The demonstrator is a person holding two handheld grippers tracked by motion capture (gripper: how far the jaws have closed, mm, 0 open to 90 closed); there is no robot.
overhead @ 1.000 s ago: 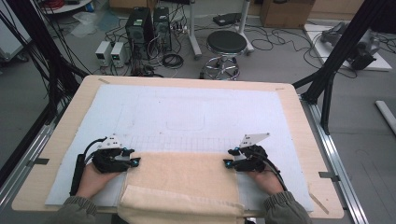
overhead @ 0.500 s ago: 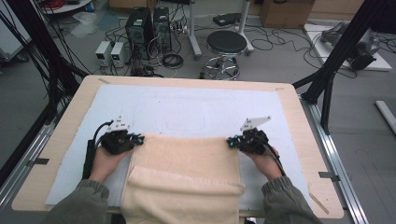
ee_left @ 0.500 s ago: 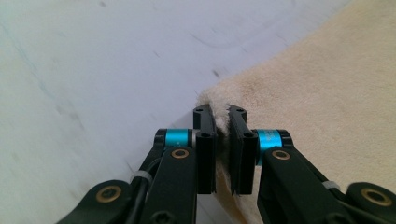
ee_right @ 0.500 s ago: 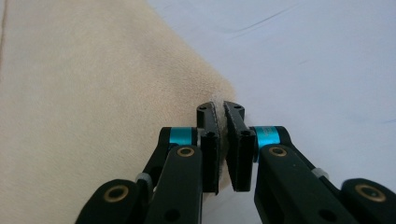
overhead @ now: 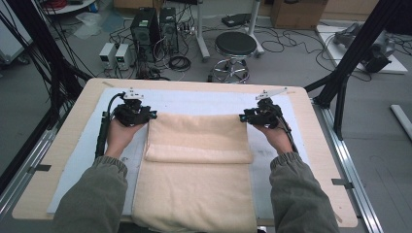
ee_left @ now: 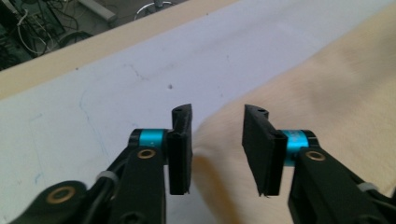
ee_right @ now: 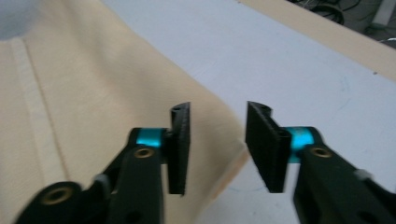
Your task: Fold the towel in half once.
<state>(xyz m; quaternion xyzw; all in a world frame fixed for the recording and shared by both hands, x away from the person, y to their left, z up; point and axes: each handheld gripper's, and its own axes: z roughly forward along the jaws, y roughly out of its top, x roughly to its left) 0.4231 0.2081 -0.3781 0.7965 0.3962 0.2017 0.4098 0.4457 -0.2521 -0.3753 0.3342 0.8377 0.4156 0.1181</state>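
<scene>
A: What's changed vs a sec ago?

B: Towel (overhead: 197, 160) now carries a fold. Both hands have gone from the near edge to approx. 12 o'clock, dragging the near flap w/ them. The folded band lies across the far part of the towel; a single layer runs back toward 6 o'clock and hangs over the table (overhead: 320, 141) edge.

A: Tongs?

B: Both just reopened. Left gripper (ee_left: 217, 140): jaws apart, cloth corner lies below and between them, pads not pressing it. Right gripper (ee_right: 218, 144): same, jaws apart over the towel's edge, nothing pinched.

A: Where do they sit in the high view?

B: Left gripper (overhead: 132, 112) at the fold's 10 o'clock corner, right gripper (overhead: 261, 115) at its 2 o'clock corner, each just beside the cloth.

A: So for the job?

B: I'd say first fold is laid and released. White mat (overhead: 204, 99) shows beyond it at 12. Prob. next: re-grip for another fold.
</scene>
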